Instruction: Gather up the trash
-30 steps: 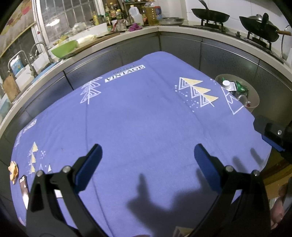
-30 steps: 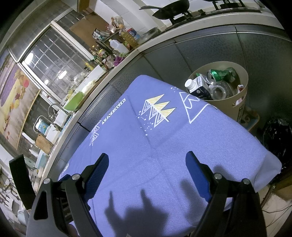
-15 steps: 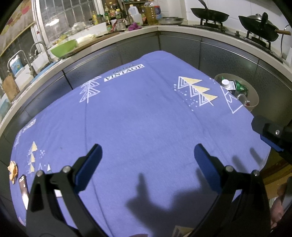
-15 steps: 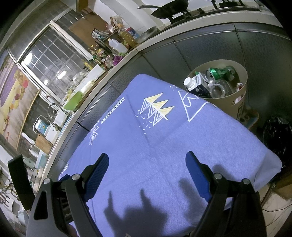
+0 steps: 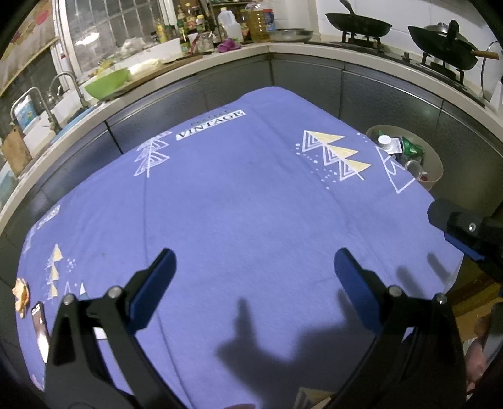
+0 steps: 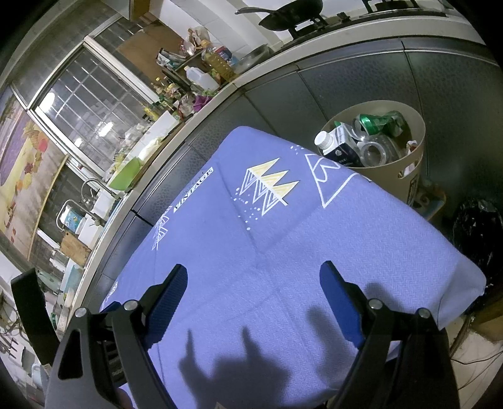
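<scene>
A beige trash bin (image 6: 411,157) stands past the far right corner of the table and holds a white-capped carton (image 6: 338,148), a green can (image 6: 382,121) and clear plastic. The same trash bin (image 5: 435,163) shows in the left wrist view. On the table's purple cloth (image 5: 245,201), an orange scrap (image 5: 21,294) and a dark wrapper (image 5: 40,327) lie at the near left edge. My left gripper (image 5: 251,267) hovers open over the cloth, empty. My right gripper (image 6: 253,283) is also open and empty, its blue-padded finger (image 5: 456,229) showing at the left view's right edge.
A kitchen counter (image 5: 176,67) wraps around behind the table with a green bowl (image 5: 107,83), bottles, a sink tap (image 5: 64,91) and woks (image 5: 358,23) on a stove. A black bag (image 6: 478,226) sits on the floor right of the table. A hand (image 5: 474,361) shows at lower right.
</scene>
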A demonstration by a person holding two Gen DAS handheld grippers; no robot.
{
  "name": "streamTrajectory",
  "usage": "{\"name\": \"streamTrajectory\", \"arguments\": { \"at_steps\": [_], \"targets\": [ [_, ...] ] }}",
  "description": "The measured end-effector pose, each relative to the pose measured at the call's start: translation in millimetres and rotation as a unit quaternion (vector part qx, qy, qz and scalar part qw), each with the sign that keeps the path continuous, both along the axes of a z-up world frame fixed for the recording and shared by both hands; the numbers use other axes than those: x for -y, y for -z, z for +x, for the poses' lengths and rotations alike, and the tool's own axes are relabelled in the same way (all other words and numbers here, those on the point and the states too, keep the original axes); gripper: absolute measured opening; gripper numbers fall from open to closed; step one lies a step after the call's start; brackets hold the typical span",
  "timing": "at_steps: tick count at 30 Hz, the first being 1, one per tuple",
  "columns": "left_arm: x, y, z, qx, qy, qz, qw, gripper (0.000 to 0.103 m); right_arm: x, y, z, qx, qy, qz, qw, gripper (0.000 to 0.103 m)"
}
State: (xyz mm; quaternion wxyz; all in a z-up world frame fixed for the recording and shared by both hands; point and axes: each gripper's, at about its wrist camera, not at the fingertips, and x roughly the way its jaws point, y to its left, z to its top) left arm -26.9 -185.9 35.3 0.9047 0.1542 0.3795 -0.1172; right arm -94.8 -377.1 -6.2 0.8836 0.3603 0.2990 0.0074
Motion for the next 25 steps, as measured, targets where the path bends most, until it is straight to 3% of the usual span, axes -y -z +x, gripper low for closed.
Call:
{"name": "streamTrajectory", "arguments": {
  "at_steps": [13,25],
  "targets": [
    [1,-1,-3,-0.005,0.017,-0.012,0.9998,0.097,0,-1,0,0.0,0.0,0.0,1.0,0.082],
    [-2,-10,-9,0.021,0.014,-0.01,0.9996,0.097,1,1,0,0.0,0.0,0.0,1.0,0.082]
  ]
}}
